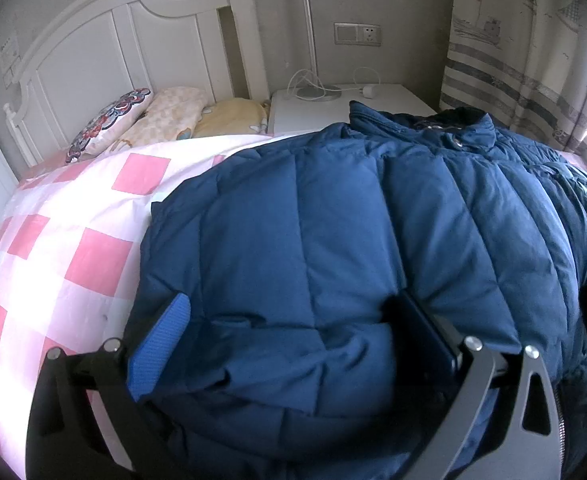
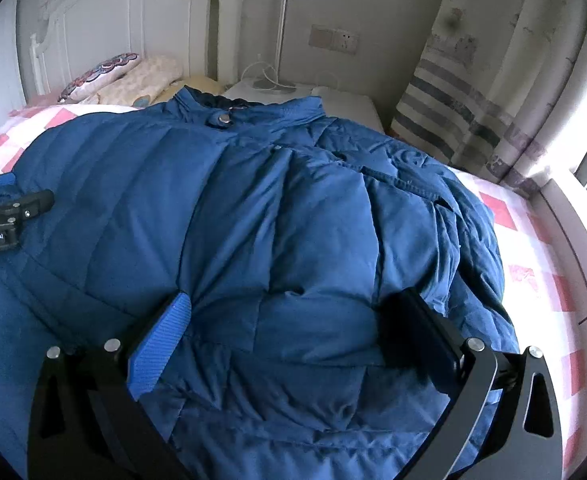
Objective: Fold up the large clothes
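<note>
A large blue quilted down jacket (image 1: 333,220) lies spread on the bed, collar toward the far side; it fills the right wrist view too (image 2: 253,208). My left gripper (image 1: 289,320) is open, its blue-padded fingers pressed down astride the jacket's near hem on the left part. My right gripper (image 2: 293,316) is open as well, its jaws wide apart and resting on the jacket's near right part. The left gripper also shows at the left edge of the right wrist view (image 2: 1,204). Neither gripper clamps cloth.
The bed has a pink and white checked sheet (image 1: 73,240) and a white headboard (image 1: 113,52). Three pillows (image 1: 165,116) lie at its head. A white nightstand (image 1: 333,108) holds a lamp and cable. A striped curtain (image 2: 473,92) hangs by the window on the right.
</note>
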{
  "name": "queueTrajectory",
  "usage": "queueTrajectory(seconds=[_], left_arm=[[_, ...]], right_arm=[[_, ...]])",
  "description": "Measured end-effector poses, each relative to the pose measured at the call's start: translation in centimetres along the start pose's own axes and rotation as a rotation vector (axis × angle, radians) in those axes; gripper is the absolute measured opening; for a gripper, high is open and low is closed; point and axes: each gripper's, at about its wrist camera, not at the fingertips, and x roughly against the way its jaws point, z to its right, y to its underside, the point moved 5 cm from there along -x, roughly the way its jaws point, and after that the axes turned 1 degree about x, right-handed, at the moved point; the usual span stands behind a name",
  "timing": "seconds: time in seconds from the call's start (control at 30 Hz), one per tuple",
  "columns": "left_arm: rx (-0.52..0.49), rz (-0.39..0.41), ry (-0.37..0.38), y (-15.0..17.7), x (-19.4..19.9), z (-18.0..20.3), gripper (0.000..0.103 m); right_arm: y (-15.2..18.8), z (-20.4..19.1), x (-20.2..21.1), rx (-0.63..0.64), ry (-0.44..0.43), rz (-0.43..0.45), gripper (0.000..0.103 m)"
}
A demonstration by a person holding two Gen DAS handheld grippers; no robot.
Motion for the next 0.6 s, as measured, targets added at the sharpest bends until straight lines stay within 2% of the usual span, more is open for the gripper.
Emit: queueTrajectory(seconds=[0.47,0.6], left_arm=[[-0.012,-0.009,-0.022,-0.1,-0.3,0.3,0.101],[-0.024,-0.055,-0.004,-0.2,-0.3,0.1,0.101]], right_arm=[[-0.3,0.4,-0.3,-0.007,-0.018,-0.016,0.099],[-0.3,1.3,0.0,-0.036,-0.08,-0.056,0.099]])
